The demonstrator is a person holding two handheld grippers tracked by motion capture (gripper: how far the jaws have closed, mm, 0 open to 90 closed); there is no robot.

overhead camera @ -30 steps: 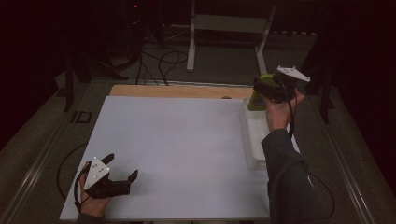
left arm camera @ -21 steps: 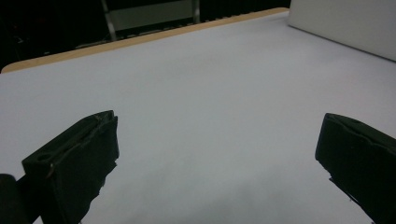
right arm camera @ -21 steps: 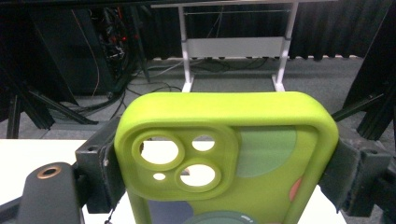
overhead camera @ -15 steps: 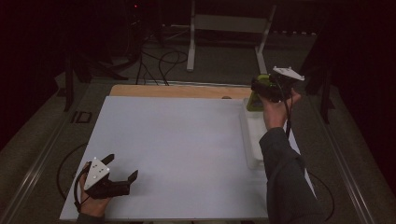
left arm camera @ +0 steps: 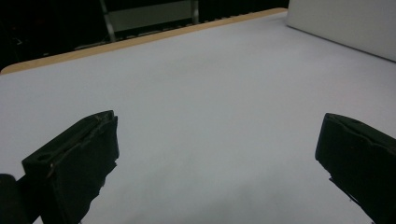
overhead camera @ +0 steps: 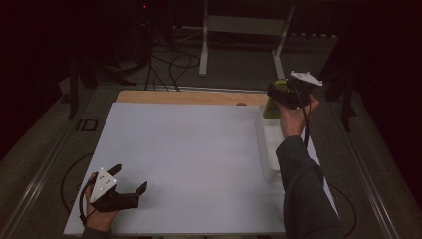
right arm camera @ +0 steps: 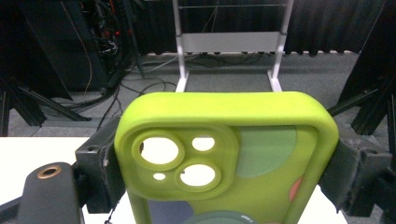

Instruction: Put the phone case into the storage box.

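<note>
High view: the right claw [overhead camera: 278,94] holds a lime-green phone case [overhead camera: 272,105] above the worktop's [overhead camera: 189,149] far right corner, slightly left of its earlier spot. Left claw view: the left claw [left arm camera: 215,154] gapes wide, empty. Right claw view: jaws pinch only the case's [right arm camera: 224,163] soft edges; it could slip.

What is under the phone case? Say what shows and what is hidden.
The phone case is held up off the table by the right gripper. In the high view, the far end of a clear tray lies below it. The case and gripper cover that corner.
</note>
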